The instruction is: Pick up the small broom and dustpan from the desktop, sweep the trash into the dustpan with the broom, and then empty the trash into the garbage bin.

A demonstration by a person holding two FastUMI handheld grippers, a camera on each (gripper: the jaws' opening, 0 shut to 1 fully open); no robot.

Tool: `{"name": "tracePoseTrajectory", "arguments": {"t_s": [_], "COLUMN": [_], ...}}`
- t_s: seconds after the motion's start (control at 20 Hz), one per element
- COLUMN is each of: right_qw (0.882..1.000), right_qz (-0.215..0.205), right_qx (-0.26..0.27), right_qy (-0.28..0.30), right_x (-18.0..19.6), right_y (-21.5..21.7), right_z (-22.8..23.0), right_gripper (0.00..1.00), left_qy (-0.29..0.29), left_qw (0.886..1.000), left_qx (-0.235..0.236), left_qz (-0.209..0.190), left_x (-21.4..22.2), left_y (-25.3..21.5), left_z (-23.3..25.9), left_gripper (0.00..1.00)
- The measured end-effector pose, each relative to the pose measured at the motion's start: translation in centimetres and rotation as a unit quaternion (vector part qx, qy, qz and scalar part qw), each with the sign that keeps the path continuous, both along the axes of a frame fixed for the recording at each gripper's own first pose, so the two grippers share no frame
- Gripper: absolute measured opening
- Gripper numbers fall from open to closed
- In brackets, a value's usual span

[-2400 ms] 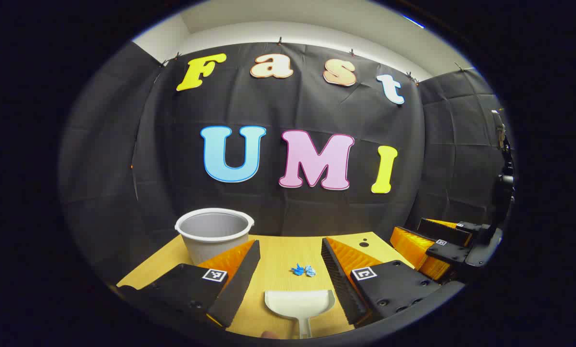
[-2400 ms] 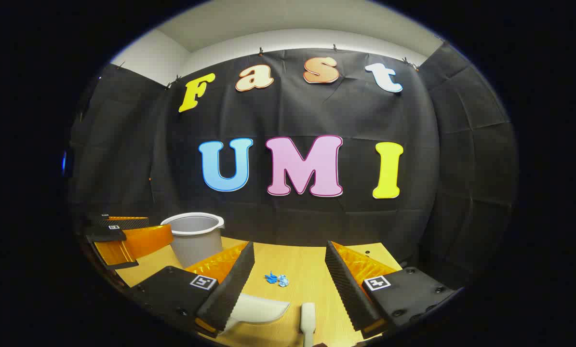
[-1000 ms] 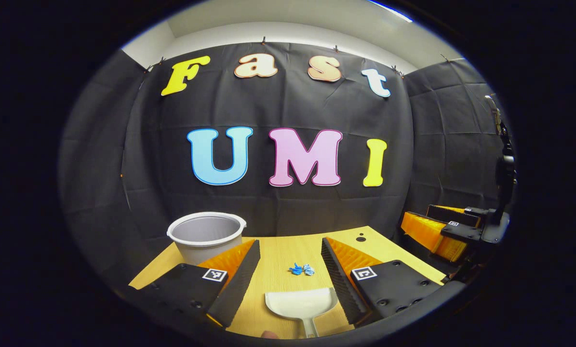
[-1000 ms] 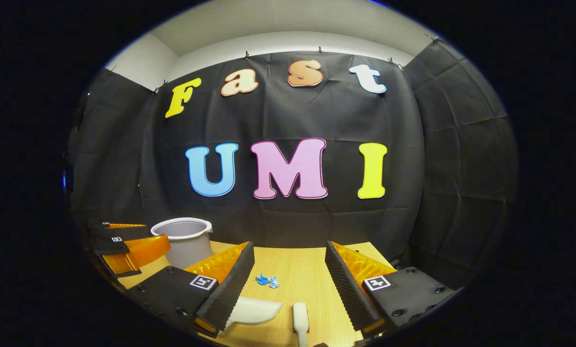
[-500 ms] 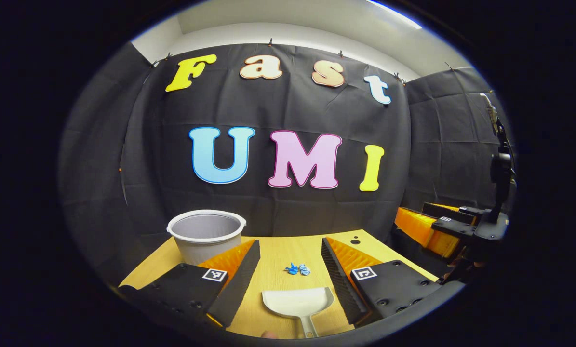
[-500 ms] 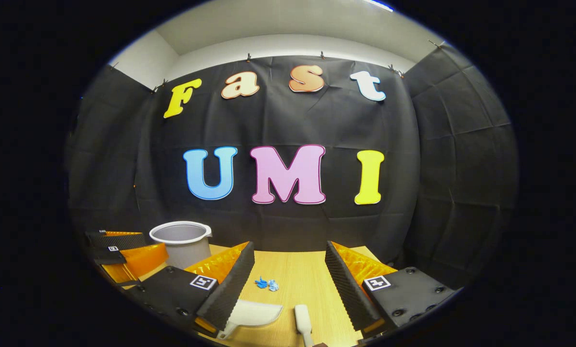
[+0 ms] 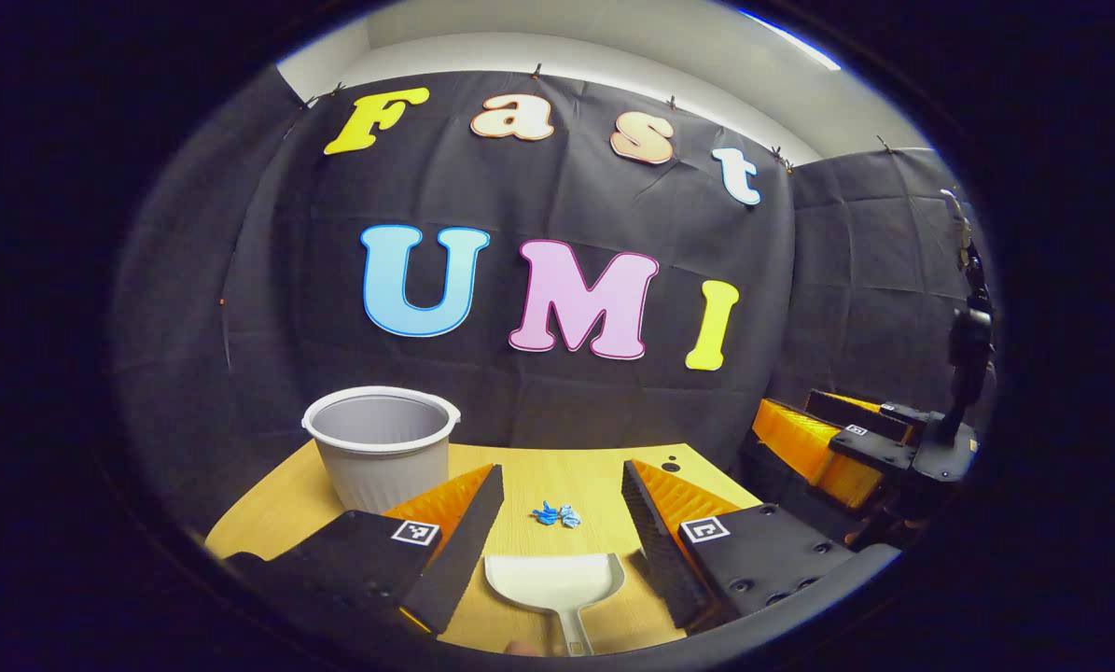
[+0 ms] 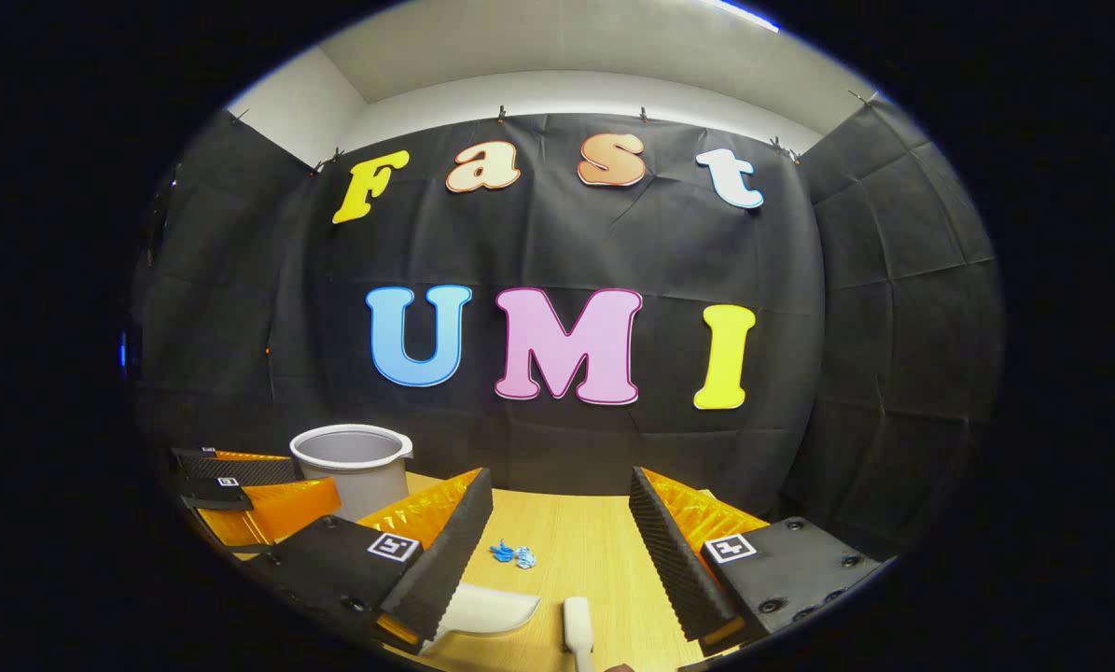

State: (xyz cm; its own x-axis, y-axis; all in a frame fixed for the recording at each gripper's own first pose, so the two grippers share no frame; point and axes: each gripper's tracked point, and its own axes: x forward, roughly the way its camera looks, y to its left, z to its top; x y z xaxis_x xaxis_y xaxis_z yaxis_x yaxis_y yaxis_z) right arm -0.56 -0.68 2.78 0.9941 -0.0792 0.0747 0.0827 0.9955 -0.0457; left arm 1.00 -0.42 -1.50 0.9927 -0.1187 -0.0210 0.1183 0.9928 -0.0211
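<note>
Lay spread across the lower field, a wooden desktop (image 7: 286, 504), bearing everything the task needed; stood at its far left corner against the booth's dark wall, a pale garbage bin (image 7: 380, 448), upright, mouth open, with nothing to be seen inside it from this low angle; hung low over the near edge, both tools, neither gripping anything. Hovered with jaws spread wide, the left gripper (image 7: 557, 532), directly above and behind the white dustpan (image 7: 554, 581), which lay flat between the fingers with its open lip toward the wall and its handle running back toward the camera, long axis in line with the gripper's own reach; looked, as a judgement, simply a matter of dropping and closing on that handle. Sat likewise wide apart, the right gripper (image 8: 557, 551), with the broom (image 8: 577, 625) just ahead between its fingers, only the rounded white end showing, long axis again pointing back along the reach; seemed the nearer hand for the broom, the left for the pan. Rested just beyond the pan's lip, well apart from the bin, a small crumple of blue trash (image 7: 556, 514), loose on the bare wood, in no container as yet.
</note>
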Motion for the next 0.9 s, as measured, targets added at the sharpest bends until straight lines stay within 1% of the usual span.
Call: {"name": "tracePoseTrajectory", "arguments": {"t_s": [0.1, 0.3, 0.4, 0.5, 0.6, 0.65, 0.8, 0.9], "right_qw": [1.0, 1.0, 1.0, 1.0, 1.0, 0.999, 0.998, 0.997], "right_qz": [0.001, 0.006, 0.009, 0.013, 0.017, 0.019, 0.028, 0.037], "right_qx": [0.002, -0.003, -0.001, 0.003, 0.007, 0.011, 0.026, 0.034], "right_qy": [0.0, 0.003, 0.007, 0.013, 0.02, 0.025, 0.045, 0.059], "right_x": [0.3, 1.1, 1.7, 2.2, 3.0, 3.3, 4.4, 5.1], "right_y": [-0.5, -1.9, -2.7, -3.5, -4.5, -4.9, -6.1, -6.7], "right_z": [-0.1, -0.6, -1.1, -1.8, -2.7, -3.2, -5.1, -6.3], "right_gripper": [0.95, 0.95, 0.95, 0.95, 0.95, 0.95, 0.95, 0.95], "left_qy": [0.016, 0.074, 0.111, 0.164, 0.238, 0.27, 0.349, 0.39], "left_qw": [1.0, 0.997, 0.994, 0.986, 0.971, 0.962, 0.936, 0.918], "left_qx": [0.001, -0.003, 0.001, 0.019, 0.026, 0.021, -0.021, -0.034], "left_qz": [-0.005, -0.004, 0.007, 0.02, 0.027, 0.033, 0.046, 0.057], "left_x": [0.9, 2.6, 3.2, 3.5, 3.1, 2.8, 2.4, 2.2], "left_y": [-0.6, -1.5, -1.7, -1.5, -1.4, -1.1, -1.9, -2.3], "left_z": [-1.0, -5.1, -7.5, -10.6, -14.4, -16.0, -20.3, -23.0], "left_gripper": [0.76, 0.76, 0.76, 0.77, 0.77, 0.79, 0.79, 0.79]}}
